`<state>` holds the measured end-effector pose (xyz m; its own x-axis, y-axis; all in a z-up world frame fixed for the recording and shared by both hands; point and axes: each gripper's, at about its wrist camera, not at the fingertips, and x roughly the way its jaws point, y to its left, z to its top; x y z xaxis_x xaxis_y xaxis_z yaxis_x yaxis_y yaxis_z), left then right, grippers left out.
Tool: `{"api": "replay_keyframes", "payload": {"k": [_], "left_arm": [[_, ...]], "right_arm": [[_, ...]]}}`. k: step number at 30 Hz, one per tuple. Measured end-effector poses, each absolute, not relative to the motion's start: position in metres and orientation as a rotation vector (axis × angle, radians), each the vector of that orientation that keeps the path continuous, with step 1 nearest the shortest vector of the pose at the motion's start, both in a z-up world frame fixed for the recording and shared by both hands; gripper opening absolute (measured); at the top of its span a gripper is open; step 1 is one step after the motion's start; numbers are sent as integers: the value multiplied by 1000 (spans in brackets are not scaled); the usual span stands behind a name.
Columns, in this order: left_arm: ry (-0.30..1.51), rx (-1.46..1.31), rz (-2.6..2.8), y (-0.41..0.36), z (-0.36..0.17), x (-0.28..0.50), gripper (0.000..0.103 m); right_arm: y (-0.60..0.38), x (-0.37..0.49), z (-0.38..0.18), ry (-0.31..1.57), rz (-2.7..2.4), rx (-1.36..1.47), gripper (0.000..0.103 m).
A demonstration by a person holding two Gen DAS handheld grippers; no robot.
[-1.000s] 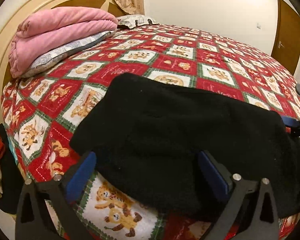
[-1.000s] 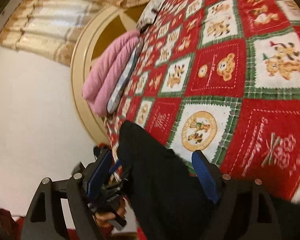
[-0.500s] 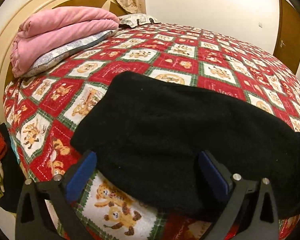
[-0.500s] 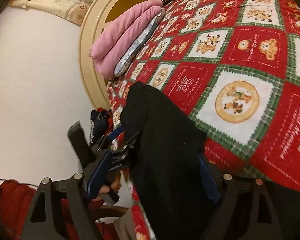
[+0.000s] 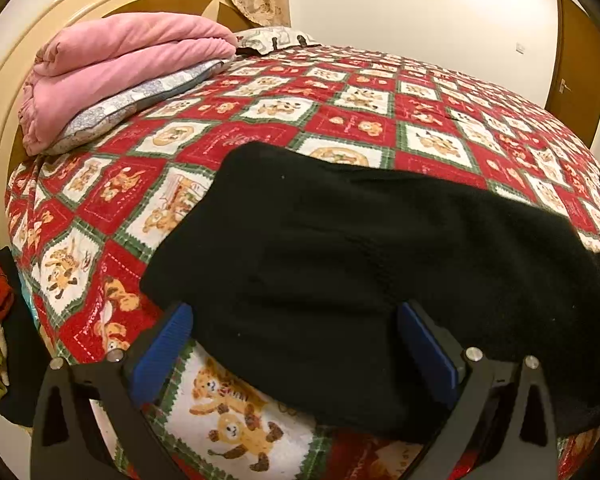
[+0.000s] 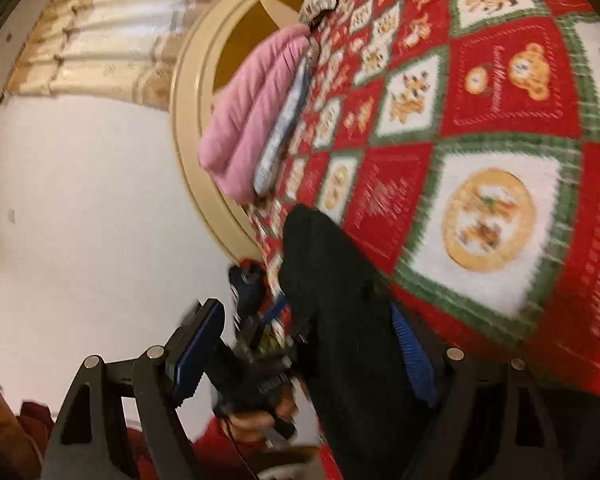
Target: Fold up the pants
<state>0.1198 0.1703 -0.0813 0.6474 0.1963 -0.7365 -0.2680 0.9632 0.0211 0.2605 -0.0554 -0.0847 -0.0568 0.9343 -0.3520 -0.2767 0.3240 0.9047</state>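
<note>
Both tools stand with blue pads wide apart, clamping nothing: the left tool (image 5: 292, 344) straddles the near edge of the black fleece pants (image 5: 380, 248) lying flat on the red patchwork bedspread (image 5: 340, 120); the right tool (image 6: 304, 344) has that fabric loose between its fingers.
</note>
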Motion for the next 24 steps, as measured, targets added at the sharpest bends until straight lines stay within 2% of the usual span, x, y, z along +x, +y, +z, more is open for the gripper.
{"api": "replay_keyframes", "payload": {"k": [6,10,14,19,24], "left_arm": [[823,-93,262,170,-81,119,103],[820,-98,275,170,-80,118,103],[831,-96,273,170,-79,119,103],[833,-96,273,170,-80,120,103],[833,-95,272,169,-80,119,103]], "right_arm": [[-71,247,-77,1297,1158,460,84],[-65,241,-75,1298,1221,433,84],[-48,237,-70,1230,1210,357,84],[-66,244,-60,1093,1204,547,84],[-65,229,-55,1156,1324,496,84]]}}
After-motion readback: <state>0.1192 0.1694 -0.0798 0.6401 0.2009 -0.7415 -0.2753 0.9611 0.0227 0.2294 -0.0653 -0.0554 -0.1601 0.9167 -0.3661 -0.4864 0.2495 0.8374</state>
